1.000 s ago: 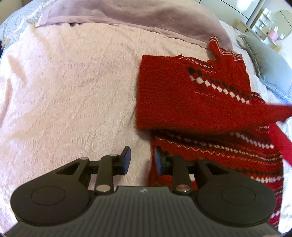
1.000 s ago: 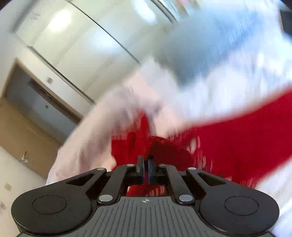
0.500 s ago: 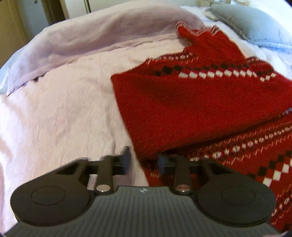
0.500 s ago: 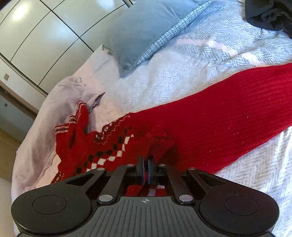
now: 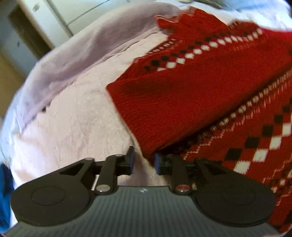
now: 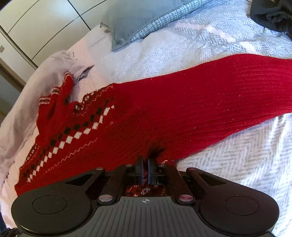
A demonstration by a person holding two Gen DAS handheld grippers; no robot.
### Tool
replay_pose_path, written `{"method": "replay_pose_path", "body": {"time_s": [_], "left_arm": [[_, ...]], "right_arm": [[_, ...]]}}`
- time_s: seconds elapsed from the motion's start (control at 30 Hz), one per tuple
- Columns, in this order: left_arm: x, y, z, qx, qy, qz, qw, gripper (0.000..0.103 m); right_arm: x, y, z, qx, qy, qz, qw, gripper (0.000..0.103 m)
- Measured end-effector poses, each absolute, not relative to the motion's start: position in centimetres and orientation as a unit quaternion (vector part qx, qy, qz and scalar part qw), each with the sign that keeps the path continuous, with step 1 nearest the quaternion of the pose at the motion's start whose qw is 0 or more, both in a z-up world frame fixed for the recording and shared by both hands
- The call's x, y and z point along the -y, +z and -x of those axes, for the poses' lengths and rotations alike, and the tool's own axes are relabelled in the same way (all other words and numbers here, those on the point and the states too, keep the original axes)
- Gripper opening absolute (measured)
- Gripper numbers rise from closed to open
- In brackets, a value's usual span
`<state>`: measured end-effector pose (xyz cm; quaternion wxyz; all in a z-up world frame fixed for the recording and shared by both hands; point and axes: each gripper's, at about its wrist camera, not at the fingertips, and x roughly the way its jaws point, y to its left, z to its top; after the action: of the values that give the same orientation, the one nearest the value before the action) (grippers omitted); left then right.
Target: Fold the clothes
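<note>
A red knitted sweater (image 6: 182,109) with black-and-white diamond bands lies partly folded on a bed, one plain red panel doubled over the patterned body, on a pale pink textured blanket (image 5: 73,118). A long ribbed part, seemingly a sleeve, runs unfolded toward the right across a grey-white herringbone cover (image 6: 182,45). The right gripper (image 6: 144,171) pinches a knit fold, jaws nearly shut. The left gripper (image 5: 143,162), jaws apart and empty, sits at the fold's corner.

One red sweater (image 6: 164,113), one grey pillow (image 6: 131,20), one dark garment (image 6: 270,12), two tongs (image 5: 143,160) (image 6: 144,169)
</note>
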<state>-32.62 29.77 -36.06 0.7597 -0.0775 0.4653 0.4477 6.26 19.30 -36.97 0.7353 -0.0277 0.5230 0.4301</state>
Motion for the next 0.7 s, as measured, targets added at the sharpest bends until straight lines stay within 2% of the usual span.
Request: {"method": "replay_pose_path", "body": {"time_s": [0.13, 0.23, 0.4, 0.43, 0.47, 0.53, 0.57, 0.63, 0.67, 0.7], "left_arm": [[-30.2, -33.5, 35.3, -0.443, 0.453, 0.155, 0.758, 0.024], [-30.3, -30.9, 36.5, -0.393, 0.469, 0.212, 0.762, 0.023], [-32.9, -30.4, 34.9, -0.350, 0.487, 0.249, 0.760, 0.023], [-33.8, -30.7, 34.6, -0.345, 0.493, 0.255, 0.757, 0.024], [-34.6, -30.9, 34.3, -0.340, 0.499, 0.260, 0.753, 0.028], [-36.7, -31.6, 34.1, -0.328, 0.513, 0.284, 0.740, 0.034], [-37.8, -32.1, 34.3, -0.318, 0.520, 0.306, 0.731, 0.036], [-40.1, -33.1, 35.0, -0.292, 0.526, 0.359, 0.714, 0.036], [-41.1, -33.7, 35.3, -0.274, 0.522, 0.387, 0.709, 0.033], [-41.3, -33.8, 35.3, -0.273, 0.523, 0.387, 0.709, 0.027]], "right_arm": [[-18.9, -36.5, -7.0, -0.537, 0.434, 0.009, 0.724, 0.002], [-18.7, -36.5, -7.3, -0.547, 0.431, -0.015, 0.718, 0.003], [-18.1, -35.9, -6.8, -0.548, 0.426, -0.021, 0.719, 0.003], [-18.0, -35.7, -6.8, -0.550, 0.425, -0.023, 0.719, 0.007], [-17.9, -35.6, -6.9, -0.553, 0.423, -0.030, 0.718, 0.017], [-17.9, -35.7, -7.4, -0.560, 0.417, -0.053, 0.714, 0.031], [-17.9, -36.0, -7.7, -0.563, 0.413, -0.068, 0.713, 0.032], [-18.0, -36.5, -8.3, -0.567, 0.407, -0.094, 0.710, 0.032], [-18.1, -36.7, -8.6, -0.569, 0.403, -0.105, 0.709, 0.032], [-18.3, -36.8, -8.8, -0.567, 0.399, -0.107, 0.712, 0.023]]}}
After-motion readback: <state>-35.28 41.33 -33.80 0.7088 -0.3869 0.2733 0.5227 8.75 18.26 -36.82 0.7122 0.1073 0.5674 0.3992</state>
